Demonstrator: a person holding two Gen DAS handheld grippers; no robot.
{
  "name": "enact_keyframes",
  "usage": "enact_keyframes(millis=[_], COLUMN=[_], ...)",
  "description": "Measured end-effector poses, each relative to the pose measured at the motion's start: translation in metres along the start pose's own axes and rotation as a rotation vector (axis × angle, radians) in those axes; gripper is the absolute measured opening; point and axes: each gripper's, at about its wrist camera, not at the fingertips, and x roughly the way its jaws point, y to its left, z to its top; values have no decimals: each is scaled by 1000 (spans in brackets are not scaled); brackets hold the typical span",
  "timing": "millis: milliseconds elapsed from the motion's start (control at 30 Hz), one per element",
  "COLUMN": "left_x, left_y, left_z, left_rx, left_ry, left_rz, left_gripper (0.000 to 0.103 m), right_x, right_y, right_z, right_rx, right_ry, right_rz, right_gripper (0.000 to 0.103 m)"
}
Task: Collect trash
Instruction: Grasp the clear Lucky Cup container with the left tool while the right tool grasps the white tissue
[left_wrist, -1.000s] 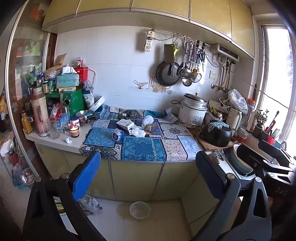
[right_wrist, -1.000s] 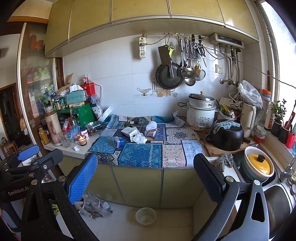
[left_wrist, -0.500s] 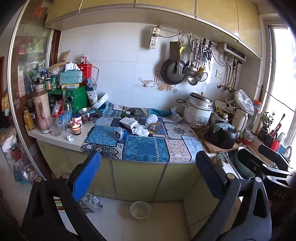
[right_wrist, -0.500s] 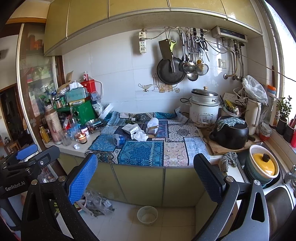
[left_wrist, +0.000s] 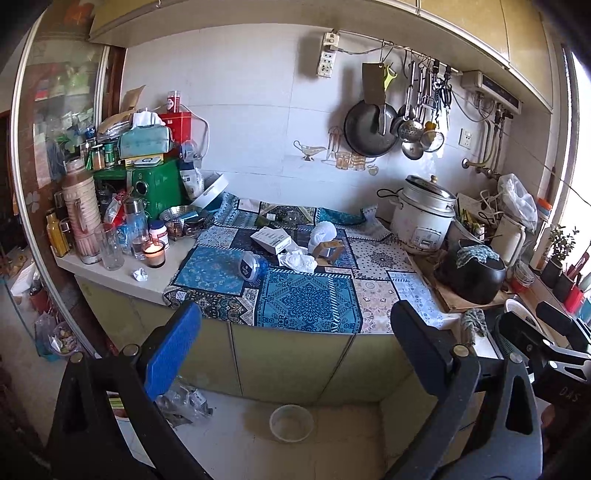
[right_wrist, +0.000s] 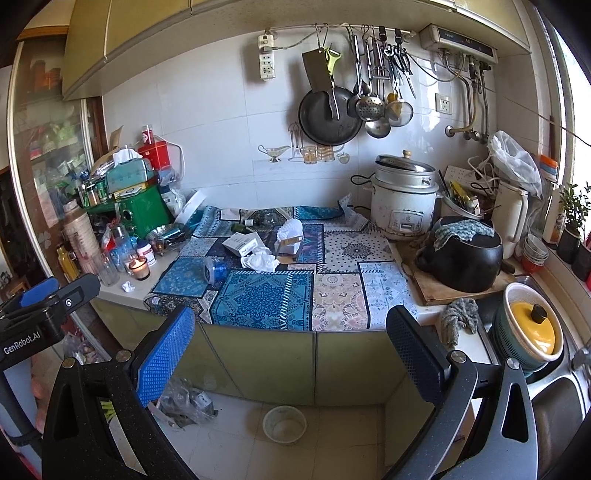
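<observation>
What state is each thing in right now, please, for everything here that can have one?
left gripper: open, empty.
right gripper: open, empty.
candle: lit.
rice cooker: lid on.
blue can: lying on its side.
crumpled tissue: lying on the patterned cloth.
small paper wad: lying on bare counter.
black pot: covered by a cloth.
white bowl: upright on the floor.

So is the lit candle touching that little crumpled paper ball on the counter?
Apart. The left wrist view shows bare counter between the candle and the paper ball.
</observation>
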Motion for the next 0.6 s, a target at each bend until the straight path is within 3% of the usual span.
enact_keyframes(millis=[267,600], left_x=[112,275], left_y=[41,96], left_z=[29,65], left_rx=[3,-1], left_ry=[72,255], left_rz=[-12,-66], left_gripper=[103,102], right_x=[83,190], right_y=[9,29], right_z=[11,45], right_rx=[47,133], right_ry=[85,173], right_rz=[-43,-179], right_gripper=[103,103])
